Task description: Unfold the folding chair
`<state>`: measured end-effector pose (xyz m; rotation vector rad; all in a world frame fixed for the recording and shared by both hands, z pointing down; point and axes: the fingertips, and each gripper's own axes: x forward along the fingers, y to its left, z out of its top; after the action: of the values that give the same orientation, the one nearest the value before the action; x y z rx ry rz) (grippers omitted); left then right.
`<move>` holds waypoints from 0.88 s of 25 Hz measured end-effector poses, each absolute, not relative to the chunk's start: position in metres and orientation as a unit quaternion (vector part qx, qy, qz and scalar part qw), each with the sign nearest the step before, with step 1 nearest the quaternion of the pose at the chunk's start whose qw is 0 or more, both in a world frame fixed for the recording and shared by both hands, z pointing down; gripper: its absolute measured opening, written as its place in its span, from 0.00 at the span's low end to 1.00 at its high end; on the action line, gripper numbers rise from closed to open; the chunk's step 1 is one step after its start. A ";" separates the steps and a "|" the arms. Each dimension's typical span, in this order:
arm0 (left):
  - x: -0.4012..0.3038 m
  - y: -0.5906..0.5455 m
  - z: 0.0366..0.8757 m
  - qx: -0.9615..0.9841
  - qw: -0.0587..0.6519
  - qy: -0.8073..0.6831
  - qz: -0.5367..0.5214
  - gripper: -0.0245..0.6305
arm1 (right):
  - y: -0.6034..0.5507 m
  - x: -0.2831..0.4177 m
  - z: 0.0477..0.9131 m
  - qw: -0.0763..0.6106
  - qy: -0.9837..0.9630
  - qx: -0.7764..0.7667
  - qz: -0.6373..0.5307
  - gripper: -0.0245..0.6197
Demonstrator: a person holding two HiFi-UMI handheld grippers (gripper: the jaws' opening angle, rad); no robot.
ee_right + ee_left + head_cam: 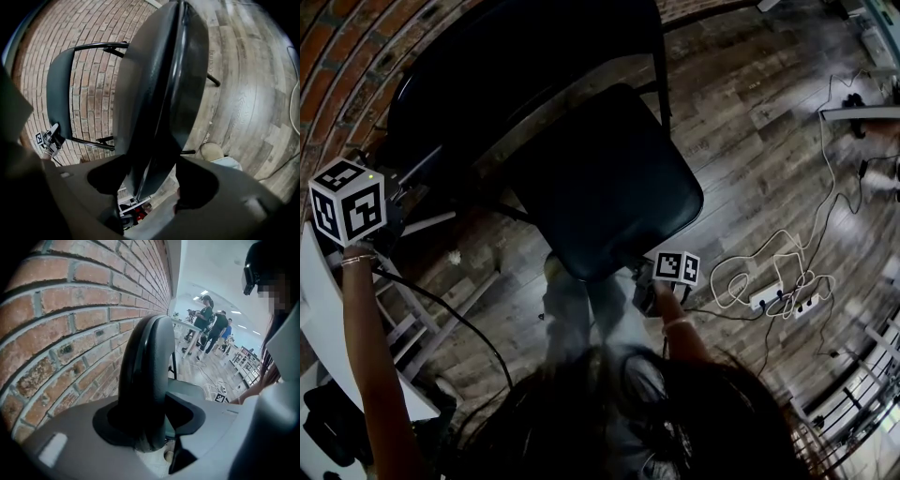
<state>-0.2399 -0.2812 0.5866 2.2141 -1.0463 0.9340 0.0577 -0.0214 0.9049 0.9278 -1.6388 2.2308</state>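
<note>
The black folding chair stands by the brick wall, its seat (pixel 600 178) tilted up in the middle and its backrest (pixel 516 66) beyond it. My left gripper (pixel 389 202) is at the backrest's left end. In the left gripper view the backrest's rounded edge (pixel 145 376) stands between the jaws of the left gripper (pixel 150 427), with a gap showing on its right side. My right gripper (pixel 647 274) is at the seat's near edge. The seat (pixel 159 93) runs edge-on between the wide jaws of the right gripper (pixel 152 180), and neither pad presses on it.
A brick wall (pixel 337 56) runs behind the chair. A white rack (pixel 403 328) stands at the left. A power strip with white cables (pixel 778 298) lies on the wood floor at the right. My shoe (pixel 211 151) is under the seat. People (pixel 211 329) stand far off.
</note>
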 end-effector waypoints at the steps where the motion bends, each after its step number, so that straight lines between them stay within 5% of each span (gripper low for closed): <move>1: -0.240 -0.282 0.587 0.816 0.258 -0.386 0.344 0.34 | -0.021 0.058 0.905 0.112 -0.556 0.317 0.760 0.53; 22: -0.253 -0.269 0.594 0.790 0.252 -0.429 0.359 0.41 | -0.015 0.063 0.900 0.122 -0.542 0.341 0.758 0.50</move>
<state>-0.2529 -0.2695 0.5938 2.1493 -1.1662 0.9758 0.0632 -0.0148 0.8996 0.9964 -1.5824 2.2125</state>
